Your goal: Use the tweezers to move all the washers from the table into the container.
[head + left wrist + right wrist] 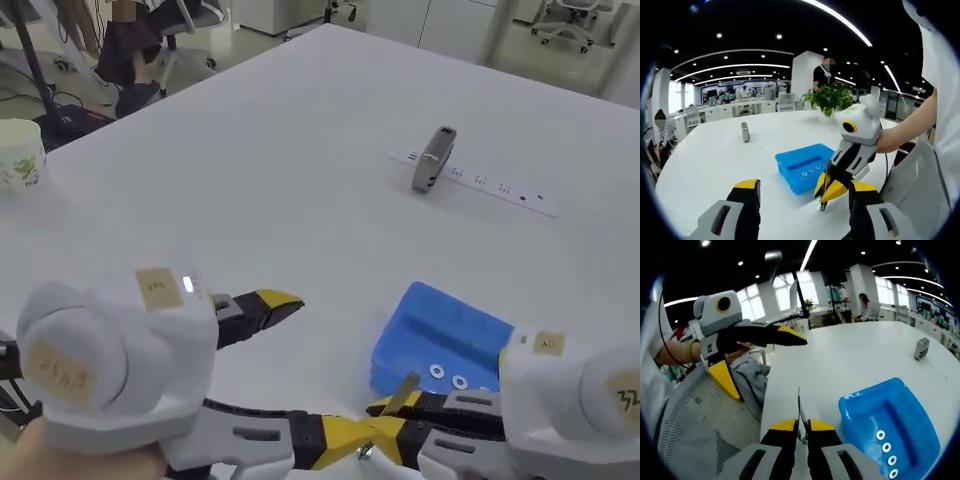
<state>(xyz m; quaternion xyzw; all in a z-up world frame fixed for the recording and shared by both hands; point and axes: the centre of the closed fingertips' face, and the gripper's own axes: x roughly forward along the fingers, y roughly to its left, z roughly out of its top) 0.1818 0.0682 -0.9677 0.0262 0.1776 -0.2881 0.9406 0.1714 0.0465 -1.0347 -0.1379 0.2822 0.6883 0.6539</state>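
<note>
White table (300, 150), blue container (440, 320), silvery ring washers (437, 371)

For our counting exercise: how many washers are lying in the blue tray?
4 washers, side by side in one row on the floor of the blue tray, toward one end. Any lying outside the tray may be hidden.

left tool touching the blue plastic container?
Apart. The left gripper view shows both open jaws of the left tool stopping short of the blue plastic container, with white table between.
</note>
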